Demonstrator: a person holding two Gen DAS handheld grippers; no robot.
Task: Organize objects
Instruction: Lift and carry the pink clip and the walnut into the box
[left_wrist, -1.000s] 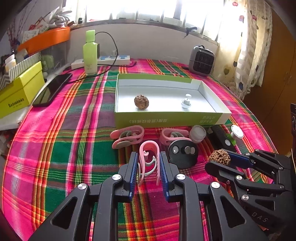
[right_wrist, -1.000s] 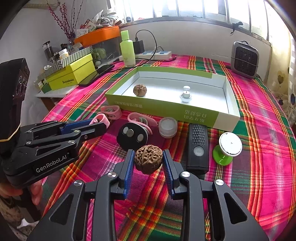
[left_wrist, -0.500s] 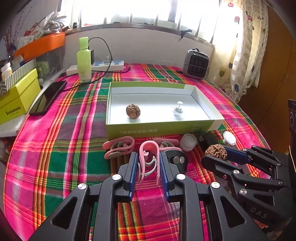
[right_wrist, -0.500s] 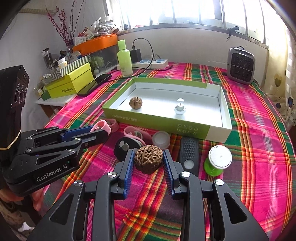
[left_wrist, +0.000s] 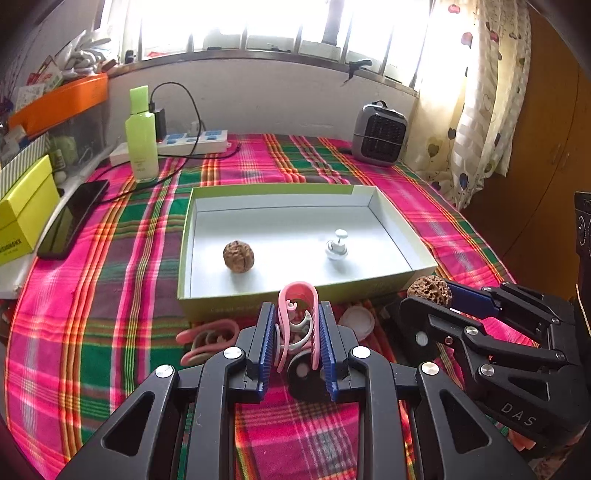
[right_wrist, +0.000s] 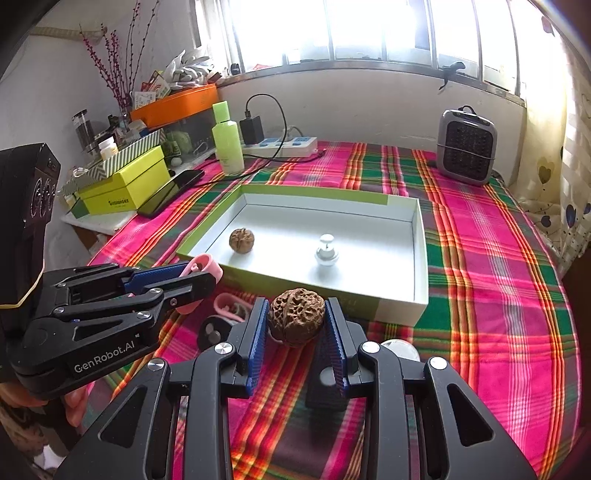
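Your left gripper (left_wrist: 297, 332) is clamped on a pink clip (left_wrist: 297, 317), squeezing its loop thin between the pads, and your right gripper (right_wrist: 297, 325) is clamped on a walnut (right_wrist: 296, 316). Both loads hang above the plaid cloth (right_wrist: 498, 295), just short of the near wall of the open box (right_wrist: 419, 254), where another walnut (right_wrist: 241, 240) and a small white knob (right_wrist: 326, 251) already lie. The clip is springy, so it may twist or pop out if your grip slackens. The walnut is round and hard; released high, it will likely roll and knock the knob. The two grippers are also close together, so lowering both at once risks a collision or catching the box wall.
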